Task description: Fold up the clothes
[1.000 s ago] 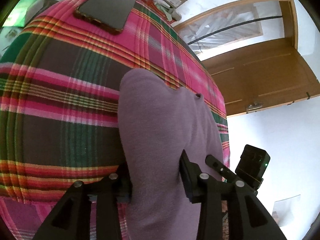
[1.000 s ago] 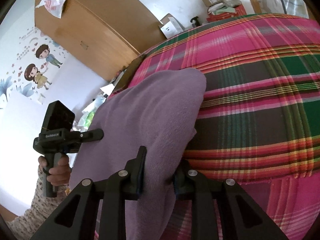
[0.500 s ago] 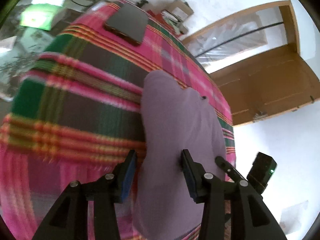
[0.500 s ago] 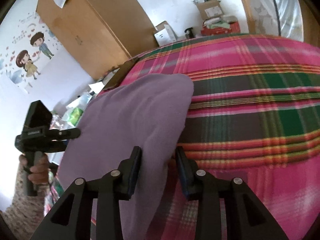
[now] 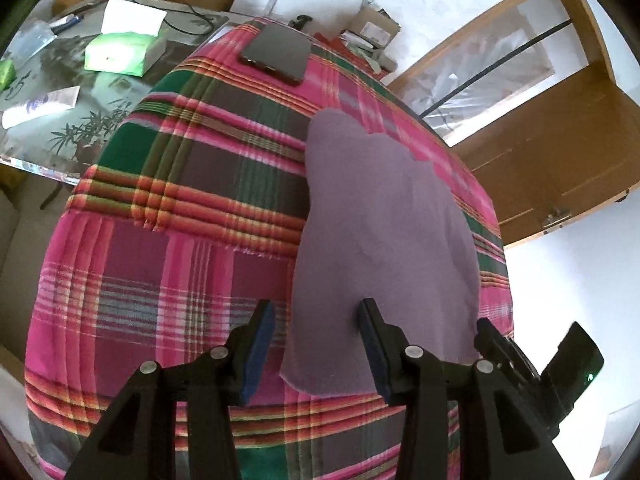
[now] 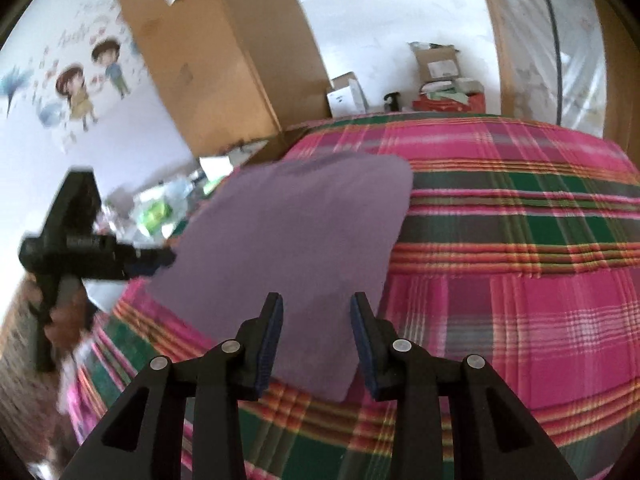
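The folded mauve fleece cloth (image 5: 384,216) is laid on the plaid-covered desk (image 5: 180,216), unpinched between both parted hand-held grippers, left (image 5: 316,344) closing, right (image 6: 316,340).

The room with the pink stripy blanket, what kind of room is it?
Probably a room in someone's home, maybe a bedroom. A plaid blanket covers the surface with a purple cloth on it, cartoon children stickers decorate the wall, and a wooden wardrobe stands nearby.
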Available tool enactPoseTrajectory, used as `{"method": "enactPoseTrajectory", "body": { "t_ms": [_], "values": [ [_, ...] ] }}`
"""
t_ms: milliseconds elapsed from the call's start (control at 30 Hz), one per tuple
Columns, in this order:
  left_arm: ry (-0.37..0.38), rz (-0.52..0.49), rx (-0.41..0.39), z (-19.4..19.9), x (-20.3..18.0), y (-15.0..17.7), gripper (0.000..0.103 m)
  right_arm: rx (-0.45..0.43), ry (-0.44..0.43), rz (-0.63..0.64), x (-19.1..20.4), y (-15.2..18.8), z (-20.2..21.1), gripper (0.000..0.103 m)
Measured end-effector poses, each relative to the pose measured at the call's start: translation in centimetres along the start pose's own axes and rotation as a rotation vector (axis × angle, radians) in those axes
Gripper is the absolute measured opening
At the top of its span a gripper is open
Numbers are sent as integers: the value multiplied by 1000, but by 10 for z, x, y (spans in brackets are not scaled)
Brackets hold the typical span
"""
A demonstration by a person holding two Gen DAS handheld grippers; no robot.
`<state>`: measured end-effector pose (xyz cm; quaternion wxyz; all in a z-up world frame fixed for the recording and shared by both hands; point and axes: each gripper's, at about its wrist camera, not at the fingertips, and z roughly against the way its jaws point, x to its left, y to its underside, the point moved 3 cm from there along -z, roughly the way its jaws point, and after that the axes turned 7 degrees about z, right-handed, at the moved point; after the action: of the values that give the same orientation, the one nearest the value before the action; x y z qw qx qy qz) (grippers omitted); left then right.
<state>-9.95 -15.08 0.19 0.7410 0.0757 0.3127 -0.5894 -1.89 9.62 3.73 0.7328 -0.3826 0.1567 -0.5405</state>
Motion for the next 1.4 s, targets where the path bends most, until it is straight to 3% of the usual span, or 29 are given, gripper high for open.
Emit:
{"method": "enactPoseTrajectory", "body": {
  "t_ms": [133, 433, 833, 1067, 1400],
  "values": [
    [-41, -21, -9, 0, 0, 4, 45, 67, 101, 64, 3, 13, -10, 37],
    [-109, -45, -29, 1, 3, 15, 45, 93, 110, 23, -7, 23, -14, 37],
    [-114, -36, -68, 16, 1, 47, 41, 90, 144, -5, -1, 36, 11, 37],
    [-260, -184, -133, 17, -29, 81, 41, 79, 133, -9, 14, 43, 25, 37],
    [-359, -200, -200, 6, -46, 106, 40, 135, 135, -7, 37, 59, 13, 38]
  ]
}}
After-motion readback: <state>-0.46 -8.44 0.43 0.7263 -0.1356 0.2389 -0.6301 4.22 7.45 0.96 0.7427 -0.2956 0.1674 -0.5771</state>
